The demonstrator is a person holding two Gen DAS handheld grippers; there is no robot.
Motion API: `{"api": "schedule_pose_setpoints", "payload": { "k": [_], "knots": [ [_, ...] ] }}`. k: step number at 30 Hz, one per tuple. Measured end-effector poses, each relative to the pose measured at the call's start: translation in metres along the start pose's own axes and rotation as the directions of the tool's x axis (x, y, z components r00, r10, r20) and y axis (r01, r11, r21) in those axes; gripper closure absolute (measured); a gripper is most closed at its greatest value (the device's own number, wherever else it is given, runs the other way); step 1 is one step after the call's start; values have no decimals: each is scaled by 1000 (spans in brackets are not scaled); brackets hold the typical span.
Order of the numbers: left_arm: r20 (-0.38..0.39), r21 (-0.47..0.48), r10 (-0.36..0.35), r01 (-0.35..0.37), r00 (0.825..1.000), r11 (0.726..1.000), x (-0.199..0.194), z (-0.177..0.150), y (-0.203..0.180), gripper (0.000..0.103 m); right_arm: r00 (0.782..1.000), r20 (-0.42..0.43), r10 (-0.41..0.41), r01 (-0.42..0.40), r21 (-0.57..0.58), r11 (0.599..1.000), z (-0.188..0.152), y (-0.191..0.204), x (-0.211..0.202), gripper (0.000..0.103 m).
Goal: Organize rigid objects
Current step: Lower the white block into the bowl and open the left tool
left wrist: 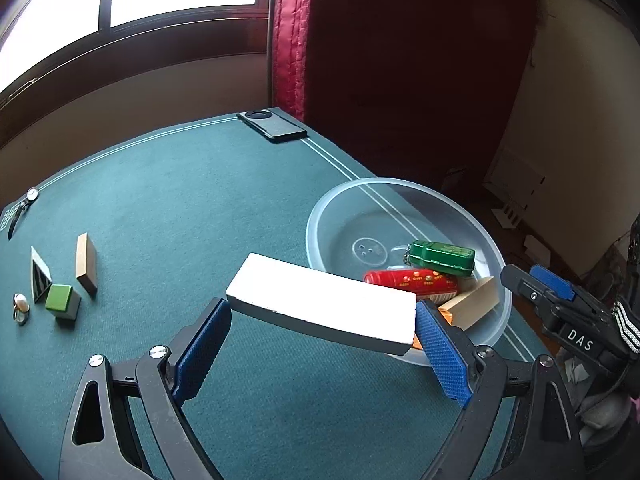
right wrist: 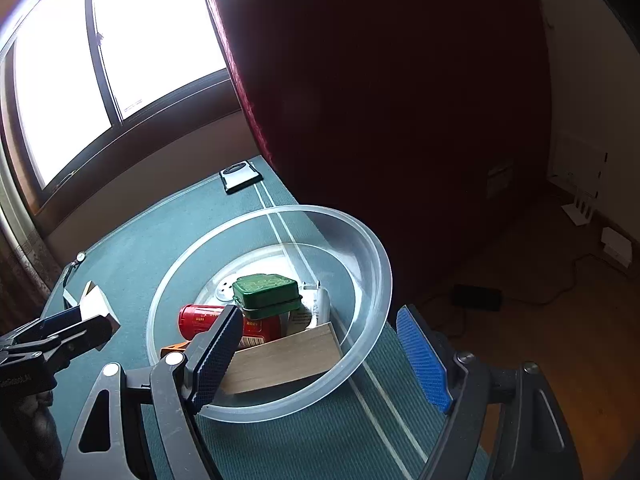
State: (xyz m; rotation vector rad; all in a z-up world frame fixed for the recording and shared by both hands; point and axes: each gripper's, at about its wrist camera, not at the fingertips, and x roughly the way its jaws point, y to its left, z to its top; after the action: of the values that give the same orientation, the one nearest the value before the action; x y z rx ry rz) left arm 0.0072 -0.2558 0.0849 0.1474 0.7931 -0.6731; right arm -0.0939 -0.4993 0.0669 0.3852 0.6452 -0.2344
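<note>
The white block [left wrist: 320,300] is sitting crosswise between the blue pads of the left gripper [left wrist: 322,344], whose jaws are grasping it by its two short ends, and it is hanging above the tabletop [left wrist: 200,200] just beside the near rim of the clear bowl [left wrist: 400,184]. The bowl is already holding a green tin [left wrist: 442,258], a red can [left wrist: 412,282] and a wooden block [left wrist: 474,302], so the step in hand looks like carrying one more piece across to join them. The right gripper [right wrist: 320,356] is hovering over the bowl's near rim with its jaws released and nothing between them. Well away from the bowl, a green cube [left wrist: 62,300], a tan block [left wrist: 86,262] and a striped wedge [left wrist: 40,276] are waiting. The next move probably calls for bringing the white block over the bowl's open far side, clear of the right gripper, before letting go.
</note>
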Motion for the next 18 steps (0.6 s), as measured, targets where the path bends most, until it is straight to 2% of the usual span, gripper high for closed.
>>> {"api": "schedule_pose_setpoints", "payload": {
  "k": [10,15,18],
  "knots": [
    [-6,80,-51,52,999,995,32,26,-36,11,1000,-10,10,-10,23,1000,2,-10,-1,21],
    [-15,68,-110,111,994,992,43,35,-43,10,1000,-14,14,-13,23,1000,2,-10,0,21],
    [-29,37,-116,117,993,992,48,33,-39,10,1000,-14,13,-13,23,1000,1,-10,-1,21]
  ]
}}
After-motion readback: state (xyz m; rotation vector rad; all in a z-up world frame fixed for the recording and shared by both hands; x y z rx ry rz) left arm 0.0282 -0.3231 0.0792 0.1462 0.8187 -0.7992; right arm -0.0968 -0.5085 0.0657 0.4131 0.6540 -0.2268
